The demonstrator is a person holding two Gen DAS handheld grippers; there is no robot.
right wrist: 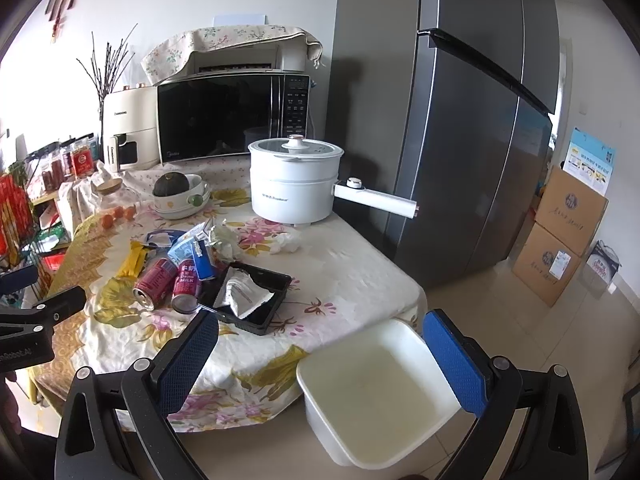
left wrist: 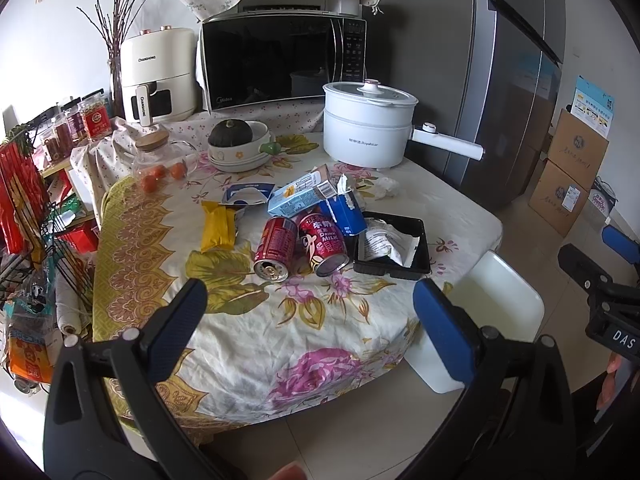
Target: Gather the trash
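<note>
Both the left gripper [left wrist: 308,320] and right gripper [right wrist: 320,354] hang spread and empty, so nothing is collected: red drink cans [left wrist: 300,246], cartons and wrappers litter the floral-clothed table's [left wrist: 256,332] middle, white square plastic bin [right wrist: 376,392] below its near corner bare.

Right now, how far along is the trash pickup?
Nothing looks done yet: the white bin beside the table is empty. Nothing is in hand either; the left gripper and right gripper are both open, short of the pile. Left on the table: two red cans, blue cartons, yellow wrapper, black tray holding a pouch, and tissue.
</note>
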